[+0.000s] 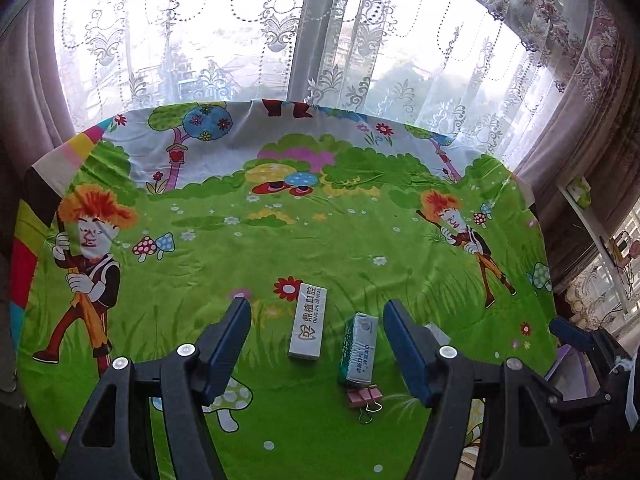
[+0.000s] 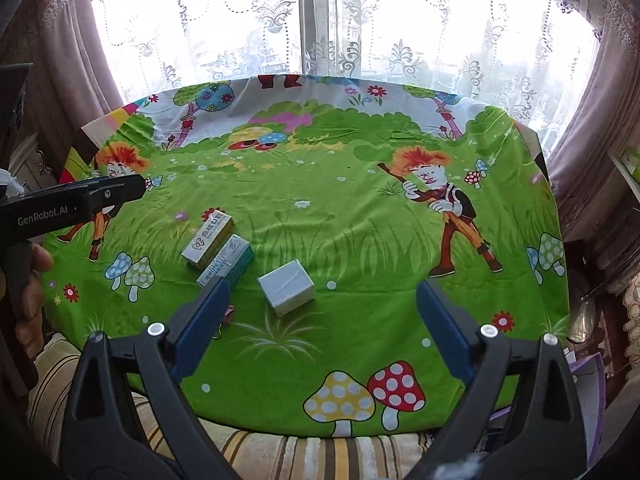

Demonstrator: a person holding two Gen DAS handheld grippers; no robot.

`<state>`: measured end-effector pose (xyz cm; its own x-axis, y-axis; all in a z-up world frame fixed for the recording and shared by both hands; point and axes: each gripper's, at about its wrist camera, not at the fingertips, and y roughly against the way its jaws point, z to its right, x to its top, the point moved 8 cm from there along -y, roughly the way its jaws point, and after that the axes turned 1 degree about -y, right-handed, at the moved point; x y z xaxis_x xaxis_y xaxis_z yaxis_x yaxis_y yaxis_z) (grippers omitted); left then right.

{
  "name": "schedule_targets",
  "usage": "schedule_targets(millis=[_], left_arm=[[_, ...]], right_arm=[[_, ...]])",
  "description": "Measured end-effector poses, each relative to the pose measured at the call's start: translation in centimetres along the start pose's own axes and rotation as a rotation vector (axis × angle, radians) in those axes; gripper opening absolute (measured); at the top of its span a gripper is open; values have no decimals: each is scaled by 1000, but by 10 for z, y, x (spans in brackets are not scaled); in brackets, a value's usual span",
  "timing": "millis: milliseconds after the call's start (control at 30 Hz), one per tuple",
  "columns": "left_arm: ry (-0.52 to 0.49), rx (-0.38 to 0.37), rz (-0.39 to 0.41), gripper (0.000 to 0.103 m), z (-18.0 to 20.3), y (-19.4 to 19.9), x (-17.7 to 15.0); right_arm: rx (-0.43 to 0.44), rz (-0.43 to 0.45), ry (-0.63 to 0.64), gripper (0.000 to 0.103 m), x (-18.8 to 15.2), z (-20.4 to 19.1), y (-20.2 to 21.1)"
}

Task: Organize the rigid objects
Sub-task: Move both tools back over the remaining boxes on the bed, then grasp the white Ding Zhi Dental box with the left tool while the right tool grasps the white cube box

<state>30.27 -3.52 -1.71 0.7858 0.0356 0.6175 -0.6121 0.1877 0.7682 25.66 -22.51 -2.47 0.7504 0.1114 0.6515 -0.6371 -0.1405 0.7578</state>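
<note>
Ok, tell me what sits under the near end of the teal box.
A pink binder clip pokes out from beneath the near end of the teal box, wire handles toward the camera. How far the clip runs under the box is covered. Elsewhere the box lies on the green tablecloth.

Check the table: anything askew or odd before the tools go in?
Nothing damaged or spilled. The white dental box and teal box lie side by side at slightly different angles, a pink binder clip at the teal box's near end, a white cube box apart.

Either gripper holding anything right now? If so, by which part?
Nothing held. Left gripper and right gripper are both open above the tablecloth, with the boxes lying untouched on it.
</note>
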Motion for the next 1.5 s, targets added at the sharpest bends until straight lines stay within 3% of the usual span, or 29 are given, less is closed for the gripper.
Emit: schedule_targets(millis=[233,500,933,1100,1333,1500], left_arm=[[6,14,-59,69,-14,-37,-14],[-17,9,-129,56,-19,-79,-32],[-83,-4,-180,52,-8,-111,-46],[-100,7,-191,43,-8,-118,-49],[-127,27,-187,36,-7,-120,-51],[-113,26,-188,33,-10,-117,-51]], right_arm=[[14,-64,52,95,-11,-12,-35],[24,-115,103,95,-21,-23,-68],[26,-139,149,95,-19,-27,-99],[33,-160,148,94,-22,-27,-109],[45,-191,132,68,-28,-24,-115],[59,-208,113,55,-32,-22,-114]])
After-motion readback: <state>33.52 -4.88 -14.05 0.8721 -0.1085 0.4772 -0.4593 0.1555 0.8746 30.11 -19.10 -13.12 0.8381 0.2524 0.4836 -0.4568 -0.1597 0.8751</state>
